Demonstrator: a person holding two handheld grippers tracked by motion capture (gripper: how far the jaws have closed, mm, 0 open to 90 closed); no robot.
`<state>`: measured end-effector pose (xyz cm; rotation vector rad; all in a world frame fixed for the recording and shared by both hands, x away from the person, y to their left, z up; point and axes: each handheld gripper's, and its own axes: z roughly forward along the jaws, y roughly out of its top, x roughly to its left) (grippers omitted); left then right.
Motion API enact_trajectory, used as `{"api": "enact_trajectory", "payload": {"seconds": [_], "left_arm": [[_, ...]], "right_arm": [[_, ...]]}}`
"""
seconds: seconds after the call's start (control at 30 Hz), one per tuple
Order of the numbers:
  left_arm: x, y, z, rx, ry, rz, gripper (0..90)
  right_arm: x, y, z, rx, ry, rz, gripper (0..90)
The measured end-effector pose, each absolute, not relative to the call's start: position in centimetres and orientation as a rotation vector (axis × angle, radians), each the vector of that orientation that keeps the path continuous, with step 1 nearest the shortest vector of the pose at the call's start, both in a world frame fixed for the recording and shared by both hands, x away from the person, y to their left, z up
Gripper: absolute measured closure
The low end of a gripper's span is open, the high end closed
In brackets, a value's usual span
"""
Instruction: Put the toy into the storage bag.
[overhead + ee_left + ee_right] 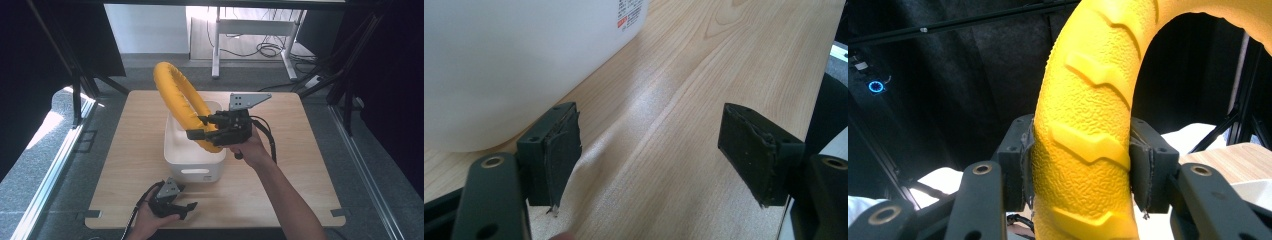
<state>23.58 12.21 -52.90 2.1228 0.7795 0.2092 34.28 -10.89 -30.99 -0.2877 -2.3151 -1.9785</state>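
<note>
Ring above bin, which sits on table.

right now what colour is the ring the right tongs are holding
Yellow, with a raised tread pattern: the ring shows best in the right gripper view.

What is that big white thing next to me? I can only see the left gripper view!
Observer: It's a white bin in the middle of the wooden table.
Operator: Is anything in it?
Observer: A yellow tyre-like ring stands over it, its lower part down at the bin's opening.
Operator: Who's holding the ring?
Observer: The right hand-held gripper, its jaws clamped on both sides of the ring.
Operator: And mine?
Observer: Your left hand-held gripper sits open near the table's front edge, holding nothing.
</note>
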Motion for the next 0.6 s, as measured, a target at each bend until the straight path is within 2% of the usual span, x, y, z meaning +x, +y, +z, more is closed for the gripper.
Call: {"api": "enact_trajectory", "payload": {"seconds": [0.6], "left_arm": [[23.6,12.2,-53.0,2.131,0.778,0.206,25.1]], "right_arm": [[35.0,-10.5,-32.7,-0.323,-2.331,-1.914,51.4]]}}
